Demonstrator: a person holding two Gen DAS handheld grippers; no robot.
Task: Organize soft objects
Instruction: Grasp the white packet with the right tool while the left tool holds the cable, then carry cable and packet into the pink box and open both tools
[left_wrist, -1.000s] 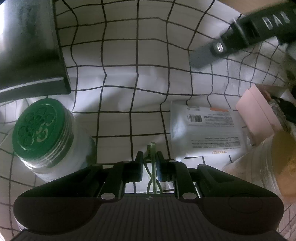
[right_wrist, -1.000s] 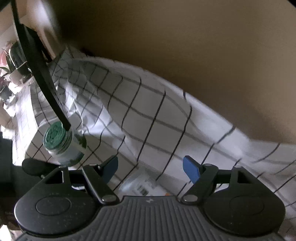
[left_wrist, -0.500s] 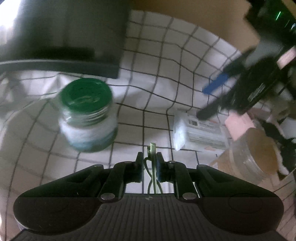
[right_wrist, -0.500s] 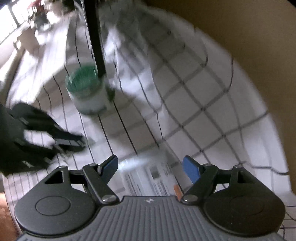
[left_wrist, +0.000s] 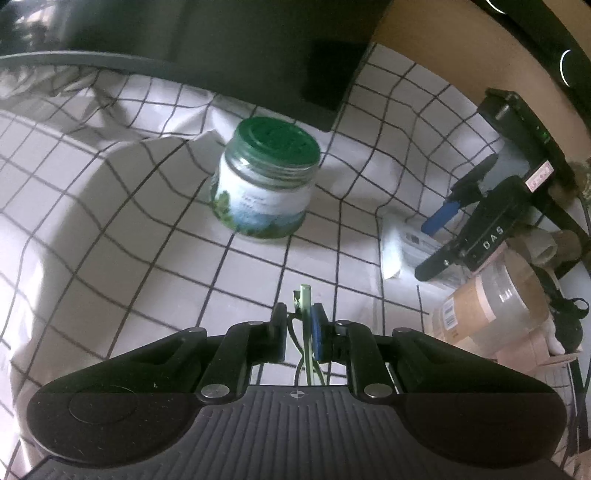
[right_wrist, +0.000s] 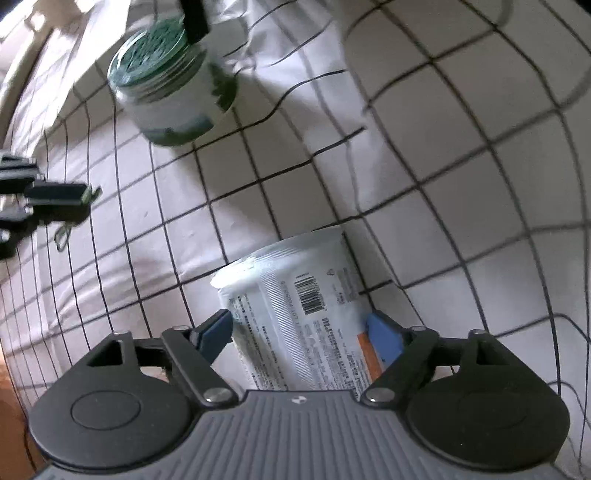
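Lowered right hand-held gripper (right_wrist: 301, 334) now straddles the wipes pack (right_wrist: 295, 317).

Open stretch of checked cloth (left_wrist: 155, 258) between left gripper (left_wrist: 299, 325) and green-lidded jar (left_wrist: 266, 181); passage clear there. Jar stands upright mid-cloth, dark box (left_wrist: 240, 48) close behind it blocking far side. Right edge crowded: white packet (right_wrist: 295, 317) lying flat, straddled by right gripper (right_wrist: 299, 332), with tape roll (left_wrist: 495, 306) and pink box (left_wrist: 532, 350) beside it. Cloth between jar and packet bare, wrinkled near jar.
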